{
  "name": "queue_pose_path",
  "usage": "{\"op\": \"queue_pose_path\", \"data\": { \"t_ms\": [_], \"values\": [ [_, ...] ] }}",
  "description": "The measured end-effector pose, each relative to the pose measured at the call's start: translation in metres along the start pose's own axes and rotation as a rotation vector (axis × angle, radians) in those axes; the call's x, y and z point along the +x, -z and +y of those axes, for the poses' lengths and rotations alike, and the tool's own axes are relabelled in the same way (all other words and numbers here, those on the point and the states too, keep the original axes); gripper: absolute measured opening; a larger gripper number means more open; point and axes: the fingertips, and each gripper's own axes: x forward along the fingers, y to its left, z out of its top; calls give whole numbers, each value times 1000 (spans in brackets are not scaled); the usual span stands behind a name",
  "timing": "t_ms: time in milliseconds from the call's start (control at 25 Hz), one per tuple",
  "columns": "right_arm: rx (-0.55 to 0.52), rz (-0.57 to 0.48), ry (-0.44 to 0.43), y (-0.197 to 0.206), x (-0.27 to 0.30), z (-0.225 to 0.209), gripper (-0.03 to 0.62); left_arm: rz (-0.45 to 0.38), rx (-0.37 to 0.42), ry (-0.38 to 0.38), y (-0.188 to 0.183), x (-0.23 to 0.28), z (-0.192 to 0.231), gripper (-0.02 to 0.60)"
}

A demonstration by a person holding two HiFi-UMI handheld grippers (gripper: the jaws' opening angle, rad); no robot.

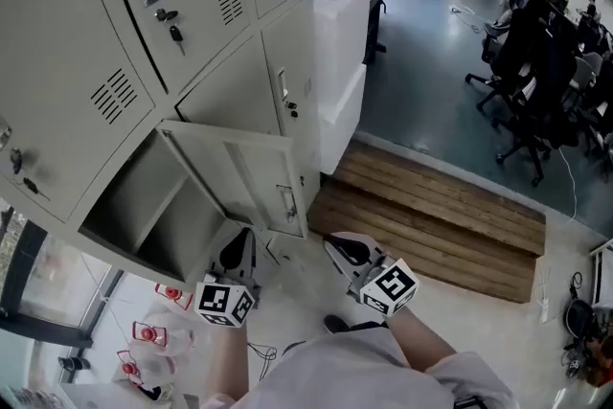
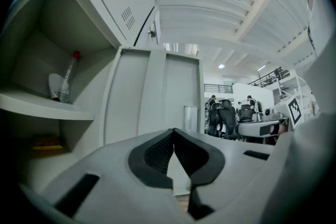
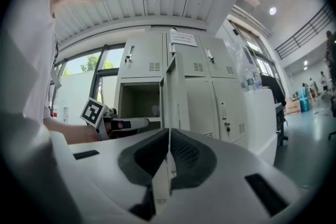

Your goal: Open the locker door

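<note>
The locker door (image 1: 239,175) stands swung wide open, its inner face turned toward the person. The open compartment (image 1: 144,206) lies to its left. Both tools sit near the door's lower edge, and neither touches it. The left tool (image 1: 241,249) is just in front of the door, pointing at its inner face. Its jaws are closed tip to tip with nothing between them. The right tool (image 1: 343,251) is a little past the door's free edge, the side with the latch, and from there the door is seen edge-on. Its jaws are pressed together and empty. A red-capped bottle (image 2: 65,78) stands on the shelf inside the compartment.
</note>
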Motion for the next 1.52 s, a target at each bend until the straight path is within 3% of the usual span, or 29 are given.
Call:
{"op": "queue_pose_path", "data": {
  "t_ms": [120, 320, 680, 1040, 1200, 1520],
  "values": [
    [7, 6, -83, 1, 23, 18, 18, -3, 19, -82, -3, -30, 18, 8],
    [29, 14, -205, 2, 63, 53, 18, 22, 117, -206, -5, -77, 43, 8],
    [37, 22, -416, 8, 128, 128, 18, 10, 113, -448, -10, -174, 85, 8],
    [37, 51, -560, 14, 173, 203, 18, -6, 98, -684, -11, -275, 111, 8],
    [3, 57, -600, 16, 180, 226, 14, -23, 89, -730, -14, -298, 115, 8],
    [-10, 62, -616, 16, 181, 237, 14, -28, 93, -726, -17, -302, 117, 8]
  ]
}}
